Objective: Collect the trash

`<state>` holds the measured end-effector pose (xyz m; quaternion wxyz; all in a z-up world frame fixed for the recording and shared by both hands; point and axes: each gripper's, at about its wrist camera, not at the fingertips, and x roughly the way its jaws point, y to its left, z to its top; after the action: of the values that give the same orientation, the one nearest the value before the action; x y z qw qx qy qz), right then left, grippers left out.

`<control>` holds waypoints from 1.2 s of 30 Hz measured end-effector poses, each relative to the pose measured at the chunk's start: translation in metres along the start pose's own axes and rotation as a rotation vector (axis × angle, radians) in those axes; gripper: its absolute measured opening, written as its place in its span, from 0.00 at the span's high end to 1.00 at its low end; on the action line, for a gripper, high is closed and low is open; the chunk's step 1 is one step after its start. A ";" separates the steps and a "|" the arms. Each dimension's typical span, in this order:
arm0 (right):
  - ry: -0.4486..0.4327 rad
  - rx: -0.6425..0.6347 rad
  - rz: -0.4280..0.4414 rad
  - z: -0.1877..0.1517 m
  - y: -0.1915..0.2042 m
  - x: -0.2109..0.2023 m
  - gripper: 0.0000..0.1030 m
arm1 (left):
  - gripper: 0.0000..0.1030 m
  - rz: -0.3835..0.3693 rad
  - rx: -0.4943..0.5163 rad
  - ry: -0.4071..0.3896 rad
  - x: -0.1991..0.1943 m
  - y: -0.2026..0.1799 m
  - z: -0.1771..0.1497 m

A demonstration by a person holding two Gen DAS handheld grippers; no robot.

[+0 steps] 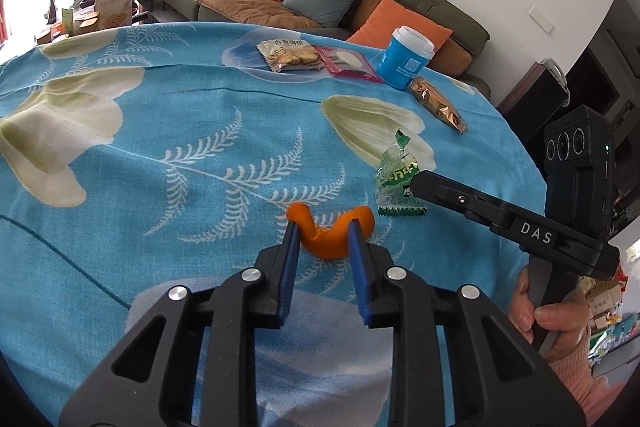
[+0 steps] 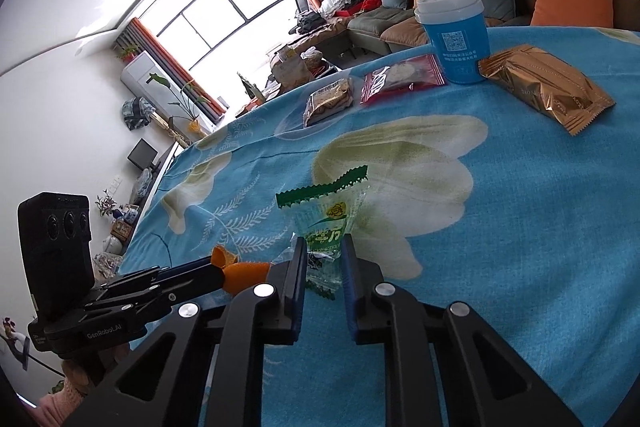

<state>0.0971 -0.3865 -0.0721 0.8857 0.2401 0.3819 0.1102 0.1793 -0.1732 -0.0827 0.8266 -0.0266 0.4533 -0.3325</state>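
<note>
Faintly, right gripper (image 1: 416, 183) reads "DAS", left (image 2: 216, 273) "GenRoboLAI".

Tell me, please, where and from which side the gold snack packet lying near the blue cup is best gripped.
I would pinch the gold snack packet at its flat crimped end nearest the table edge, coming from the near side with the jaws across the seal. It lies flat and looks puffed in the middle, so the thin seal probably gives the surest bite, and it keeps clear of the blue cup.
</note>
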 end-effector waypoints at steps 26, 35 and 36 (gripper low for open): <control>-0.018 -0.094 0.118 -0.018 0.054 -0.002 0.86 | 0.90 0.126 0.049 -0.126 -0.084 0.017 -0.053; 0.004 -0.138 0.167 -0.027 0.084 0.008 0.86 | 0.90 0.162 0.025 -0.174 -0.120 0.027 -0.070; 0.007 -0.142 0.170 -0.028 0.086 0.009 0.86 | 0.90 0.167 0.023 -0.181 -0.124 0.029 -0.072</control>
<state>0.0822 -0.2991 -0.0506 0.8866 0.2077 0.3546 0.2125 0.0935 -0.0613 -0.0440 0.8891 -0.0089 0.3737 -0.2640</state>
